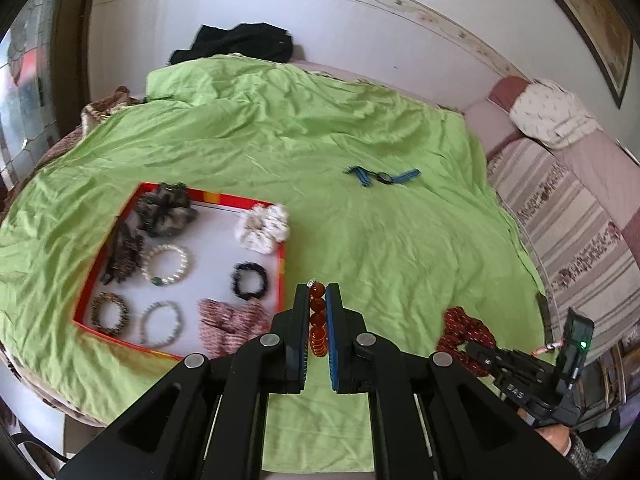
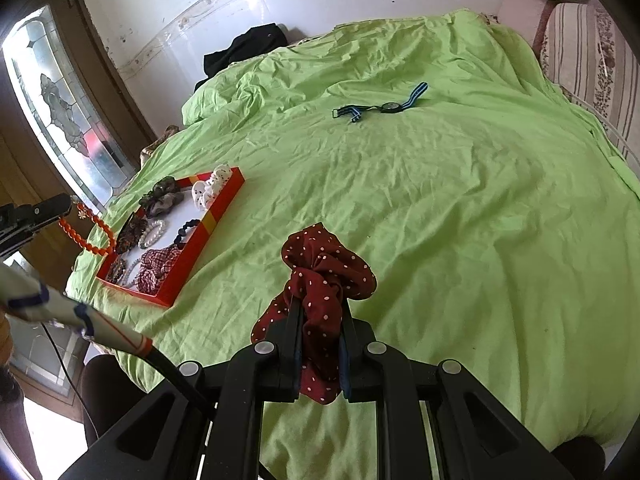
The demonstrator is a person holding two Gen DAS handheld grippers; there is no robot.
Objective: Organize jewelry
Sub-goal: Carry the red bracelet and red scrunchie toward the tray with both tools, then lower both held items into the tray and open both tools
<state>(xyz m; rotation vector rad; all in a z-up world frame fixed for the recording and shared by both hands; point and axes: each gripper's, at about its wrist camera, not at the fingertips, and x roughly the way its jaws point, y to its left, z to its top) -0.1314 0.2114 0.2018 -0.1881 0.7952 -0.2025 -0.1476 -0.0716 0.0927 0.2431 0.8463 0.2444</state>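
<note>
My left gripper (image 1: 318,294) is shut on an orange-red bead bracelet (image 1: 317,322), held above the green sheet just right of the red tray (image 1: 280,258). In the right wrist view the bead bracelet (image 2: 86,238) dangles from the left gripper (image 2: 66,202) at the far left. My right gripper (image 2: 320,304) is shut on a dark red polka-dot scrunchie (image 2: 324,276), which also shows as a scrunchie (image 1: 464,330) at the lower right of the left wrist view. The tray holds several bracelets and scrunchies, among them a pearl bracelet (image 1: 166,266). A blue-strapped watch (image 1: 384,177) lies farther back on the sheet.
The green sheet (image 2: 460,220) covers the bed. A black garment (image 1: 236,42) lies by the far wall. A striped cover and a pillow (image 1: 554,114) are at the right. A glass door (image 2: 60,120) stands to the left. A white-wrapped cable (image 2: 80,316) crosses the lower left.
</note>
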